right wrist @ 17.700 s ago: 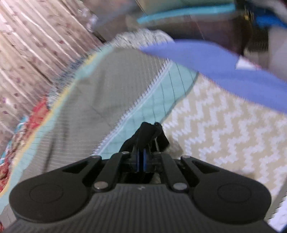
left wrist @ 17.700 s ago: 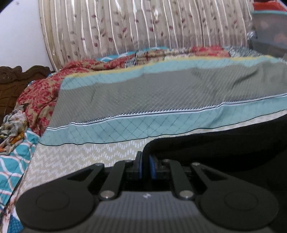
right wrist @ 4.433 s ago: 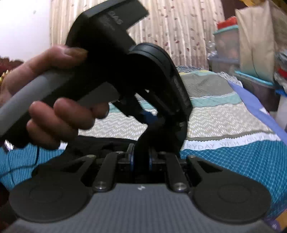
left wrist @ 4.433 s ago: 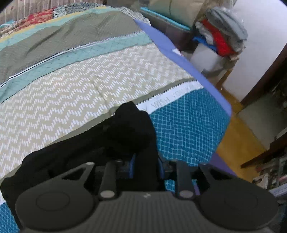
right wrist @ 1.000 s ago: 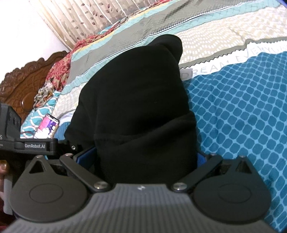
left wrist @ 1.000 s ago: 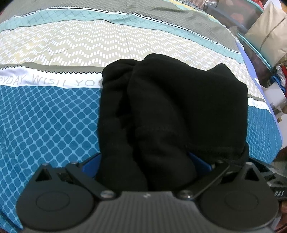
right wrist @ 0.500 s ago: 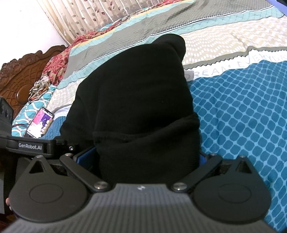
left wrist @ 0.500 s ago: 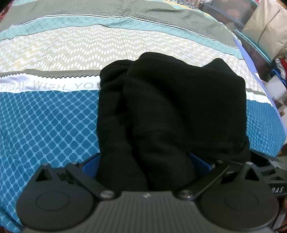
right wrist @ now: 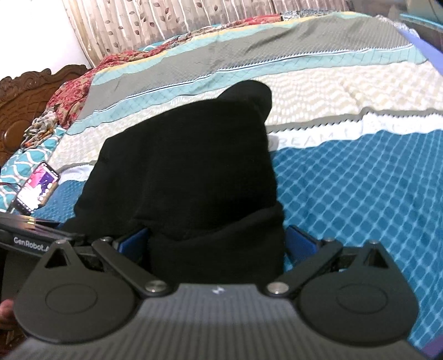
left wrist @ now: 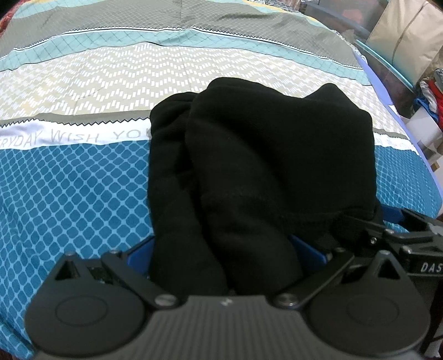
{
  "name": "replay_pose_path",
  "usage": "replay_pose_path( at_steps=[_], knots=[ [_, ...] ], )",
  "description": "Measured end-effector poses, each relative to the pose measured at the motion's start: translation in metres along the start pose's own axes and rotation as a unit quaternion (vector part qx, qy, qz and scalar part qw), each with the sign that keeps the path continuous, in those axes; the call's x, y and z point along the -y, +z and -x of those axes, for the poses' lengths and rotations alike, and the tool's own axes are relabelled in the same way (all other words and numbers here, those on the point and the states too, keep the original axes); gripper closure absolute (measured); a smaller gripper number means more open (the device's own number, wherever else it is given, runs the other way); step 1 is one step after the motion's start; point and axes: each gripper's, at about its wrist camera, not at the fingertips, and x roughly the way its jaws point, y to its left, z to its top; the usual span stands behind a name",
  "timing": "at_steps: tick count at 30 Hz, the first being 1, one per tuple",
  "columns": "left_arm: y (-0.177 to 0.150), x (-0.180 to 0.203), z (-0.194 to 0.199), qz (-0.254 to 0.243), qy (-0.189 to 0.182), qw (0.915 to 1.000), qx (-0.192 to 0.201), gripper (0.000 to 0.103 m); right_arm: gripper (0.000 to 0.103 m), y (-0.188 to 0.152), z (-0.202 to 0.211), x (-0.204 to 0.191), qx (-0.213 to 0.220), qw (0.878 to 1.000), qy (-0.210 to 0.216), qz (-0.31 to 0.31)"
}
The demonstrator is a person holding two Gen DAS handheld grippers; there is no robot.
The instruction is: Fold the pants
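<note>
The black pants [left wrist: 263, 171] lie folded in a thick bundle on the patterned bedspread [left wrist: 69, 188]. My left gripper [left wrist: 221, 249] is open wide, its blue fingers [left wrist: 138, 253] on either side of the bundle's near end. My right gripper [right wrist: 216, 241] is also open wide around the near end of the pants [right wrist: 188, 166] from the other side, blue fingers [right wrist: 297, 239] showing at both edges. The fingertips are hidden by the cloth. The right gripper's body shows in the left wrist view [left wrist: 409, 243]; the left one shows in the right wrist view [right wrist: 30, 235].
A lit phone [right wrist: 37, 188] lies on the bed at the left. A carved wooden headboard [right wrist: 16, 94] and curtain [right wrist: 166, 19] stand behind. Boxes and piled clothes [left wrist: 426, 91] stand beyond the bed's right edge.
Both grippers stay open around the bundle. Both views have shifted slightly, showing more of the bed beyond; the pants have not changed shape.
</note>
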Motion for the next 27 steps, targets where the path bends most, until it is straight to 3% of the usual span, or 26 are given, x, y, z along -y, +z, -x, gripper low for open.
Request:
replay_pose_path(
  at_steps=[7,10,11,14,18,23,27],
  knots=[
    [0.003,-0.003,-0.003,0.01,-0.001,0.9999,-0.004,0.0,0.0,0.004,-0.015,0.001,-0.012,1.0,0.003,0.006],
    [0.003,-0.006,-0.004,0.016,-0.004,0.9999,0.003,0.001,0.017,0.005,-0.014,-0.009,-0.013,0.999,0.012,0.028],
    [0.002,-0.008,-0.004,0.02,-0.012,0.9997,0.009,0.005,0.029,0.006,-0.013,-0.013,-0.014,0.999,0.017,0.036],
    [0.0,-0.01,0.002,0.028,-0.036,0.9984,0.033,0.021,0.05,0.01,-0.007,-0.021,-0.012,0.998,0.025,0.053],
    [0.004,-0.005,0.022,0.032,-0.038,0.9967,0.065,0.041,0.06,0.017,0.008,-0.045,0.032,0.993,0.021,0.116],
    [0.038,-0.007,0.062,0.04,-0.049,0.9894,0.131,0.045,0.064,0.048,0.019,-0.057,0.111,0.983,0.026,0.146],
    [0.082,0.001,0.083,-0.005,-0.011,0.9802,0.198,0.044,0.065,0.081,0.008,-0.065,0.168,0.968,0.023,0.183]
  ],
)
